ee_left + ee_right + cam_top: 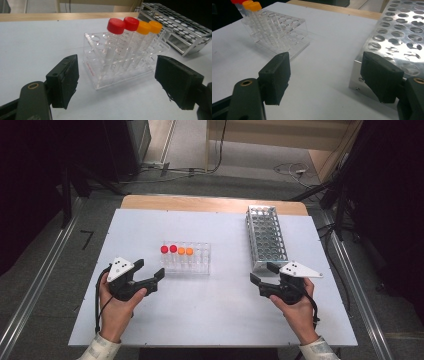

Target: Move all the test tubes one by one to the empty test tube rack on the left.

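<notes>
A clear plastic rack [192, 259] in the middle of the white table holds two red-capped tubes [168, 249] and two orange-capped tubes [185, 251] at its left end. In the left gripper view the red caps [123, 24] and orange caps [149, 27] lean over the rack [105, 75], just beyond the jaws. My left gripper [149, 270] [116, 82] is open beside the rack's left end, nothing between its jaws. My right gripper [264, 274] [325, 78] is open too, at the near end of the metal rack [266, 238] [399, 35], empty.
The white table [220, 310] has a wooden strip along its far edge. Several empty holes cover the metal rack. Metal rails [350, 270] run along both sides of the table, and cables lie on the floor behind.
</notes>
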The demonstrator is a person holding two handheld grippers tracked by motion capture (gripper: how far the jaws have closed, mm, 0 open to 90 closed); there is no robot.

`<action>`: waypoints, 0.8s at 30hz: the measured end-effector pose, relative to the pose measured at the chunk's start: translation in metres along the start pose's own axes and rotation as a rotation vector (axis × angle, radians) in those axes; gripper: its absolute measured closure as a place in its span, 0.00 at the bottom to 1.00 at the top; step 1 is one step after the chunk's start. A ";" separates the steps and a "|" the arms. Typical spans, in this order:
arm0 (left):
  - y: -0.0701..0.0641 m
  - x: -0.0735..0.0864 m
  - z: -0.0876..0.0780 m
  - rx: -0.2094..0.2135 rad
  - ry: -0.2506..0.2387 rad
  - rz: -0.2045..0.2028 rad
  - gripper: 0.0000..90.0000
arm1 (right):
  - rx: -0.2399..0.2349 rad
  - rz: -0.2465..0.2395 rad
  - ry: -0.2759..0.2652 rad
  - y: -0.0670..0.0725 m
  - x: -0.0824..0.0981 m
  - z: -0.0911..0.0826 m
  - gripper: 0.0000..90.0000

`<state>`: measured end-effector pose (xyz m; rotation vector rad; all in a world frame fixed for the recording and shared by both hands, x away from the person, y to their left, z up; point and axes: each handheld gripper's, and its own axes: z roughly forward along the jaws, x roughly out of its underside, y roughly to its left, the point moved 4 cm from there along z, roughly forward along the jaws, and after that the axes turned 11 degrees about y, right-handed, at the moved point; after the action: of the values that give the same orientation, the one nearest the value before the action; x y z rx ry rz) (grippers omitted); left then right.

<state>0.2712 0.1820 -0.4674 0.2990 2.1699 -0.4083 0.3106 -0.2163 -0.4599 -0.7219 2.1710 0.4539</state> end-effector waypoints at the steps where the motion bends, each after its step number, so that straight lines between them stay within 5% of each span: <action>1: 0.002 0.001 -0.001 -0.003 0.001 -0.006 0.22 | 0.003 0.003 0.001 -0.001 0.001 -0.002 0.25; 24: 0.029 0.029 -0.014 -0.056 0.006 -0.049 0.20 | 0.095 0.050 0.020 -0.046 0.046 -0.035 0.25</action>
<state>0.2546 0.2158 -0.4882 0.2164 2.1936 -0.3740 0.2951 -0.2866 -0.4778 -0.6234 2.2174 0.3686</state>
